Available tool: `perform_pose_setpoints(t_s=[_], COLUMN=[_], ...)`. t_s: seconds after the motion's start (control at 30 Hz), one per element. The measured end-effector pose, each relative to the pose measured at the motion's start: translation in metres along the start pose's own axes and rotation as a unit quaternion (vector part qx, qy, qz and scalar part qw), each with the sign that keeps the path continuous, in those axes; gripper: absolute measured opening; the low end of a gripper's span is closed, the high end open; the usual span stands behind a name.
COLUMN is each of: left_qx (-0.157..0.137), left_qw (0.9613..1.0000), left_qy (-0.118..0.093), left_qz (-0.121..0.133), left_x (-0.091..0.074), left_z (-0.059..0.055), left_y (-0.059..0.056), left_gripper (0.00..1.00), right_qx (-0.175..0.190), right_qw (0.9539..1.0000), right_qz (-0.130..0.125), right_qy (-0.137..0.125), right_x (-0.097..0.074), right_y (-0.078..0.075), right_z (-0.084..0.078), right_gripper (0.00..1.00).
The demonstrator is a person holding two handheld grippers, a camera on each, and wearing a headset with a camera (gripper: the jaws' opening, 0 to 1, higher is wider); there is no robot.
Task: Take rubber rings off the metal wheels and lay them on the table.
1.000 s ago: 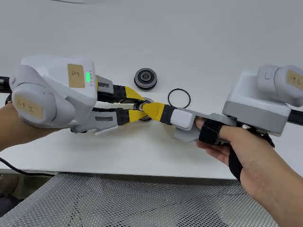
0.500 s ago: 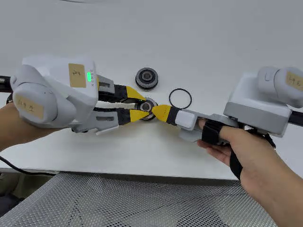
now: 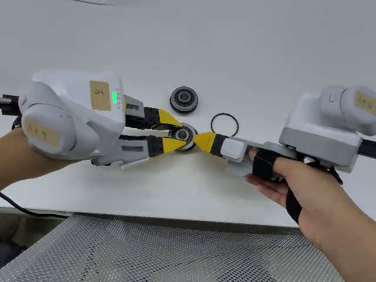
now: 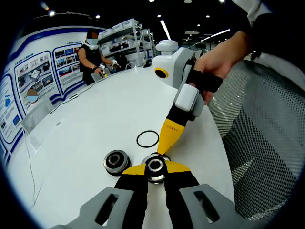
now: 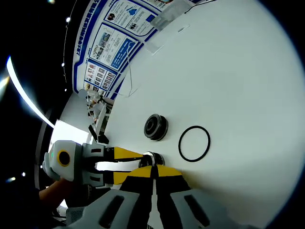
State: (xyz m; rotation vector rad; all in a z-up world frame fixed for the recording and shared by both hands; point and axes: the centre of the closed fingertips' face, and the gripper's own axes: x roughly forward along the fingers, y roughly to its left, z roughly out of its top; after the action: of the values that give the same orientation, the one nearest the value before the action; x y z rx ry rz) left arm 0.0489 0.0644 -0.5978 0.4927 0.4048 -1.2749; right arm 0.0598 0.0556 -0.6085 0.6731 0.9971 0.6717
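My left gripper [image 3: 178, 134] [image 4: 156, 168] is shut on a small metal wheel [image 3: 185, 136] [image 4: 156, 165] [image 5: 151, 159], held just above the white table [image 3: 247, 53]. My right gripper [image 3: 203, 141] [image 5: 153, 171] comes in from the right. Its yellow tips are pressed together on the black rubber ring at the wheel's right rim. A loose rubber ring [image 3: 224, 124] [image 4: 147, 139] [image 5: 194, 143] lies flat on the table just behind the tips. A second wheel [image 3: 184, 98] [image 4: 116, 161] [image 5: 156, 127], with its rubber ring on, lies further back.
The table's front edge [image 3: 176, 214] runs just below both hands, with a metal mesh surface [image 3: 147, 252] under it. In the left gripper view a person [image 4: 93, 52] stands at the far end of the long table.
My right gripper has drawn back to the right, from covering the held wheel to touching its right rim. The left gripper and wheel have stayed nearly in place.
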Motion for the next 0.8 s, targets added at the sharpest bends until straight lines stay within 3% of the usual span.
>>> perform_pose_setpoints(t_s=[0.27, 0.37, 0.43, 0.8], left_qx=[0.0, 0.001, 0.017, 0.008], left_qw=[1.0, 1.0, 0.9998, 0.9999], left_qy=[-0.001, 0.0, 0.003, 0.004], left_qz=[0.003, 0.005, 0.007, 0.012], left_x=[-0.0009, -0.0008, -0.001, -0.0005], left_z=[-0.0007, -0.0006, -0.0006, 0.0002], left_y=[-0.0007, -0.0006, -0.001, -0.0002], left_gripper=[0.13, 0.13, 0.13, 0.12], right_qx=[-0.005, 0.002, 0.005, 0.031], right_qw=[0.9999, 0.9999, 0.9998, 0.9992], right_qz=[-0.009, -0.014, -0.016, -0.019], right_qy=[0.007, 0.009, 0.011, 0.017], right_x=[-0.0008, -0.0009, -0.0009, -0.0002], right_y=[0.0017, 0.0014, 0.0013, 0.0017], right_z=[-0.0001, -0.0002, 0.0, 0.0011], right_gripper=[0.02, 0.02, 0.01, 0.0])
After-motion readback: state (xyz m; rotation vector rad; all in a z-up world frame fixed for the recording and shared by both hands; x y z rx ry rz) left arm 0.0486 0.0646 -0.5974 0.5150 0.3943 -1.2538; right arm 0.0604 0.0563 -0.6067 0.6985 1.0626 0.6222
